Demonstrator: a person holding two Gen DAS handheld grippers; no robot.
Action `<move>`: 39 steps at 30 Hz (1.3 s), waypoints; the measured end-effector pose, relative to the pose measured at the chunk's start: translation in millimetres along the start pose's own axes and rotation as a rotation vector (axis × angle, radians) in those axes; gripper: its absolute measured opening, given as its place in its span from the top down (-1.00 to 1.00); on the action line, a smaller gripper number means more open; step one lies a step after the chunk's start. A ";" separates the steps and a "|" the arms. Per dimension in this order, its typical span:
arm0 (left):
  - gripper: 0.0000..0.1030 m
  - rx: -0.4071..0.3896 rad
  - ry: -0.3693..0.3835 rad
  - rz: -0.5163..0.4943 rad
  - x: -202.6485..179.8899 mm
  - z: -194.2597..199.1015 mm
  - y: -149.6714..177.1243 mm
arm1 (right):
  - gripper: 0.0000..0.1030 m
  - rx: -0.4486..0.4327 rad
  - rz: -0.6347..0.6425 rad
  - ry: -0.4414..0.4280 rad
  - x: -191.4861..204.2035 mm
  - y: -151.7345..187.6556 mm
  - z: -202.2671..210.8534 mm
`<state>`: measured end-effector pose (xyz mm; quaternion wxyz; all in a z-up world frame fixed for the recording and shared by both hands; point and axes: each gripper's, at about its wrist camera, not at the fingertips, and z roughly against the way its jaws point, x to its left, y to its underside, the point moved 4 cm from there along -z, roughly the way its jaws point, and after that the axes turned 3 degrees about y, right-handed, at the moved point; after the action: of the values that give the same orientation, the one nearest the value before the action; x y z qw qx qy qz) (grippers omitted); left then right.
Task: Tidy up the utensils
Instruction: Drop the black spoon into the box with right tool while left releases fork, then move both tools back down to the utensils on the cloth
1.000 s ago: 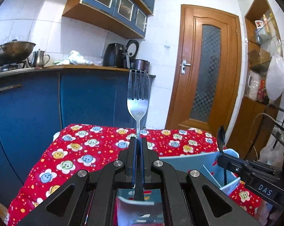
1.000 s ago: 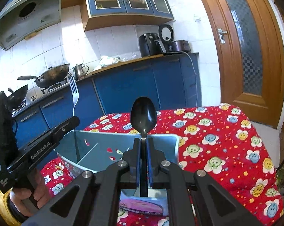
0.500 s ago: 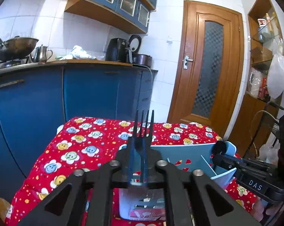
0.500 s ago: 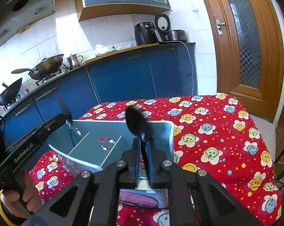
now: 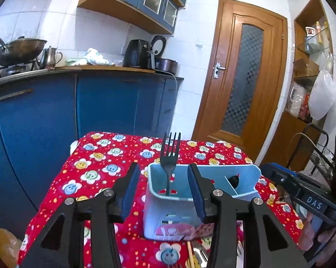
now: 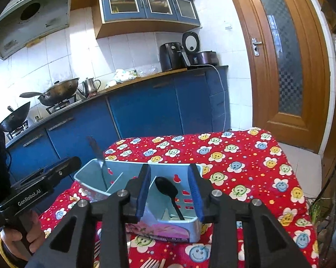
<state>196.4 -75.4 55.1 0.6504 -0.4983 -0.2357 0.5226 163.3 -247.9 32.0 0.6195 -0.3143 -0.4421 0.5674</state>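
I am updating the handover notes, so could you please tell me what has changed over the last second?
The jaws of both grippers have just opened: the fork dropped from the left gripper and the spoon from the right gripper into the blue caddy. The caddy and tablecloth stayed put.

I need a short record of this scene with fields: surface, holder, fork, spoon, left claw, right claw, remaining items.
surface: table with red flowered cloth
holder: light blue, divided into compartments, stands on the cloth
fork: dark, upright in the left end compartment, tines up
spoon: black, leaning in the right compartment, bowl up
left claw: open, jaws just opened, fork free between them
right claw: open, jaws just opened, spoon free between them
remaining items: more utensils, partly hidden, on the cloth before the holder
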 end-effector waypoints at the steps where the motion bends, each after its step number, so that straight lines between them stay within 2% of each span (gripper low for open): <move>1: 0.11 0.009 0.001 0.006 1.1 3.3 0.3 | 0.26 0.002 0.001 0.002 1.0 -0.3 4.1; 10: 0.11 0.093 -0.014 0.014 7.5 28.7 15.2 | 0.26 0.045 -0.008 0.017 6.5 10.3 34.4; 20: 0.11 0.233 -0.034 -0.011 9.9 46.1 43.6 | 0.24 0.164 -0.025 0.034 11.8 40.0 54.9; 39: 0.07 0.504 -0.026 -0.038 4.8 35.1 101.2 | 0.17 0.351 -0.041 0.048 2.5 99.0 57.9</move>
<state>124.0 -61.2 -22.7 0.7607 -0.3090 -0.1158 0.5590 68.8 -236.2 -32.0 0.6866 -0.2059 -0.3275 0.6156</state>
